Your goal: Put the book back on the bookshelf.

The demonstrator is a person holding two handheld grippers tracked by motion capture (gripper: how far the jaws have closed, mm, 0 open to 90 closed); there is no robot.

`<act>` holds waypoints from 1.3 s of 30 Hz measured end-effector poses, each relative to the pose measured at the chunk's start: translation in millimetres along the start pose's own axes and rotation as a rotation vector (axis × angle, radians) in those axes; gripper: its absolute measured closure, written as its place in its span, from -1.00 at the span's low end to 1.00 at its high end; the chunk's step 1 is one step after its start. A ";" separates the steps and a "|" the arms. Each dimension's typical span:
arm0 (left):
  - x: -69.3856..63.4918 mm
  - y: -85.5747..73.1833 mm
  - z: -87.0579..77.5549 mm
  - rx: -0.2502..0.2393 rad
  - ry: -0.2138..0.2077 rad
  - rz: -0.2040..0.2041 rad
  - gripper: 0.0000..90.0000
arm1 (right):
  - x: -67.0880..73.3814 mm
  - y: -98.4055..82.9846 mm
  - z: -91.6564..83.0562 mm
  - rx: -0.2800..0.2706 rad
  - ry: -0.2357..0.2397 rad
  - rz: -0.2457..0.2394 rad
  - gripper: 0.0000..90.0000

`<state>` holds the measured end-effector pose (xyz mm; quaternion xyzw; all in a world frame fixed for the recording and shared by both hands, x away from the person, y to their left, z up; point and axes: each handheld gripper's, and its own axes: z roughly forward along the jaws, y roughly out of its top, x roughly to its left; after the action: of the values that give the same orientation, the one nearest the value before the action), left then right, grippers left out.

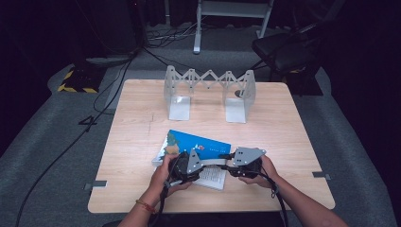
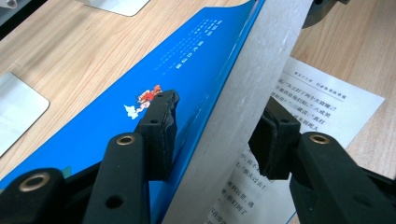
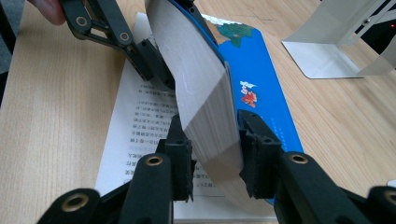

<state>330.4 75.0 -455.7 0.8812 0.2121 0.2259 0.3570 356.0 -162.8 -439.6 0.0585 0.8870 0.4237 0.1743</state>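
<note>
Item: book (image 1: 201, 144), blue cover with a small red-and-white cartoon figure and pale lettering. Lies open on the worktop (image 1: 142, 189), on the person's side of the metal rack (image 1: 210, 92) and well apart from it. A thick block of pages (image 3: 205, 107) with the blue cover on its outer face is lifted up off the rest; a printed page (image 3: 140, 116) lies flat beneath it, its text too small to read.

Left hand-held gripper (image 2: 212, 135): at the book's near left part in the high view (image 1: 185, 165). Its two black jaws stand either side of the raised page block, one pad (image 2: 159, 135) pressed against the blue cover, the other (image 2: 273, 140) against the pale inner side of the pages; it is pinching the block.

Right hand-held gripper (image 3: 215, 154): just beside the left one, at the book's near right edge in the high view (image 1: 246, 163). Its jaws are pressed in on the same raised block of pages and cover, gripping it from both faces.

Rack: silver, two upright end plates joined by a zigzag lattice, each with a flat foot, at the far middle of the worktop beyond the book.

Worktop: pale wood grain.
</note>
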 end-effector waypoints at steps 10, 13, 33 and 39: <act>-5.9 13.7 8.3 -0.026 -0.014 0.054 0.30 | -0.6 -1.1 -9.7 0.011 -0.023 -0.013 0.51; -8.3 18.2 14.2 -0.037 -0.037 0.065 0.40 | -3.8 -5.8 -15.8 0.013 -0.023 -0.009 0.48; 9.2 6.8 3.4 -0.207 -0.093 -0.087 0.53 | -79.0 -81.3 -38.4 -0.002 -0.146 0.312 -0.15; 15.3 6.9 -3.7 -0.241 -0.103 -0.106 0.55 | -79.8 -90.2 -23.0 0.051 -0.121 0.337 -0.20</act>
<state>342.2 80.6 -444.6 0.8301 0.2111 0.1850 0.4818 426.1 -256.9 -475.2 0.2361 0.8630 0.4198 0.1523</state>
